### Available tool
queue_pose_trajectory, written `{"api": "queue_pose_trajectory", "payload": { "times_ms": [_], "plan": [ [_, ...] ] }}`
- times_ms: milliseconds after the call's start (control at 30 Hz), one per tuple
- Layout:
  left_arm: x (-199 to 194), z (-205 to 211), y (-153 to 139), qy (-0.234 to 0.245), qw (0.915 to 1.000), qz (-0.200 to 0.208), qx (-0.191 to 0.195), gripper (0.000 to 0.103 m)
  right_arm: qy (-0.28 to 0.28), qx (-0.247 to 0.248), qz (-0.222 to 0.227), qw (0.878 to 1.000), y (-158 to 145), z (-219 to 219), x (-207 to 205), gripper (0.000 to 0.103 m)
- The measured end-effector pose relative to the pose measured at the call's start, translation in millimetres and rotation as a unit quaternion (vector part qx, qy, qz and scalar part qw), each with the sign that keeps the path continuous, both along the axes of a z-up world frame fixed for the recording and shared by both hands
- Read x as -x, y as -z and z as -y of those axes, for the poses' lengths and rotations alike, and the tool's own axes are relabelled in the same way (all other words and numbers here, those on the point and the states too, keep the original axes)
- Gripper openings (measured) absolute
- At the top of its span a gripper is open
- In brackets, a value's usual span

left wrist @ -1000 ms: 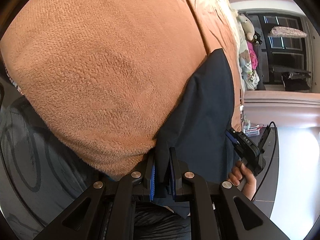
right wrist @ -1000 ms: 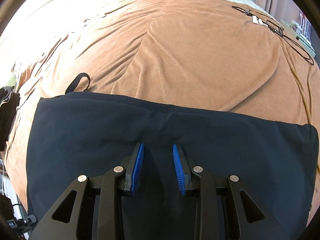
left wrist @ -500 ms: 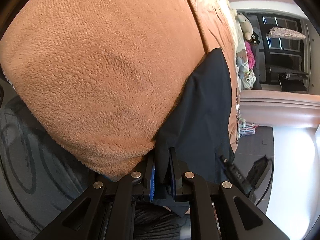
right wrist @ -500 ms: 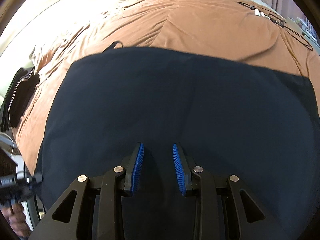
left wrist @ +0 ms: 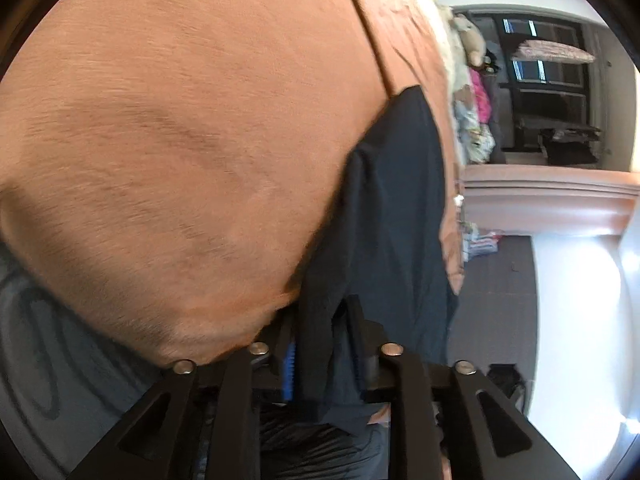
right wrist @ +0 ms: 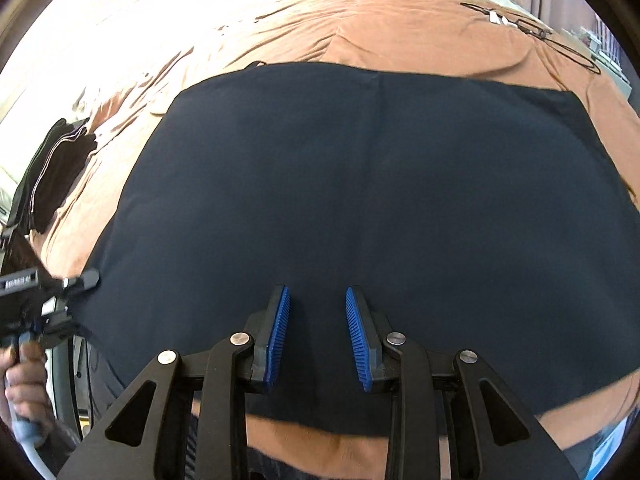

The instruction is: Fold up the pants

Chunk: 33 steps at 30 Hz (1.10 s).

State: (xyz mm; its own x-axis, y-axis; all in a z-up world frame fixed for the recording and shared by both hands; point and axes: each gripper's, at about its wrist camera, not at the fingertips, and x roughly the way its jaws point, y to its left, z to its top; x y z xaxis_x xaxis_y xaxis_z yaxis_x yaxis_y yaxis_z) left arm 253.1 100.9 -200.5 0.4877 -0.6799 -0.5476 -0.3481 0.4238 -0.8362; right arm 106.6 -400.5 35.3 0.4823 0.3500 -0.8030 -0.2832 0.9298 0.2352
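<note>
The dark navy fabric pants [right wrist: 360, 208] are lying flat on the fuzzy brown blanket [right wrist: 400, 28] covering the bed, one straight edge running across the far side and the near edge just short of the bed's front edge. Loads of bare blanket beyond them and off to the right. A thin black cable [right wrist: 532, 32] sits at the far right corner, and a stack of dark folded clothes [right wrist: 56, 172] lies off to the left, well apart from the pants.

No containers anywhere that I can see.

The right gripper [right wrist: 318, 332] hovers over the near part of the pants, blue pads parted a bit with nothing pinched. It's slid across since a second ago, when much more blanket showed ahead of it.

The left gripper [left wrist: 320, 344] is at the pants' left end by the bed's edge. Its jaws have just been opening, and the cloth corner hangs loosely between them rather than clamped like before.
</note>
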Motion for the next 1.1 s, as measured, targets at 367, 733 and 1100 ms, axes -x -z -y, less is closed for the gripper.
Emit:
{"api": "queue_pose_trajectory", "payload": {
  "times_ms": [367, 733, 1100],
  "plan": [
    [0, 4, -4, 0.008, 0.9997, 0.017, -0.014, 0.022, 0.003, -0.016, -0.016, 1.000, -9, 14, 13, 0.026],
    [0, 9, -34, 0.009, 0.9979, 0.052, -0.038, 0.006, 0.021, -0.058, 0.013, 0.998, -30, 16, -22, 0.026],
    [-25, 46, -102, 0.046, 0.9868, 0.131, -0.084, 0.006, 0.000, -0.068, -0.012, 0.998, -2, 18, -19, 0.025]
  ]
}}
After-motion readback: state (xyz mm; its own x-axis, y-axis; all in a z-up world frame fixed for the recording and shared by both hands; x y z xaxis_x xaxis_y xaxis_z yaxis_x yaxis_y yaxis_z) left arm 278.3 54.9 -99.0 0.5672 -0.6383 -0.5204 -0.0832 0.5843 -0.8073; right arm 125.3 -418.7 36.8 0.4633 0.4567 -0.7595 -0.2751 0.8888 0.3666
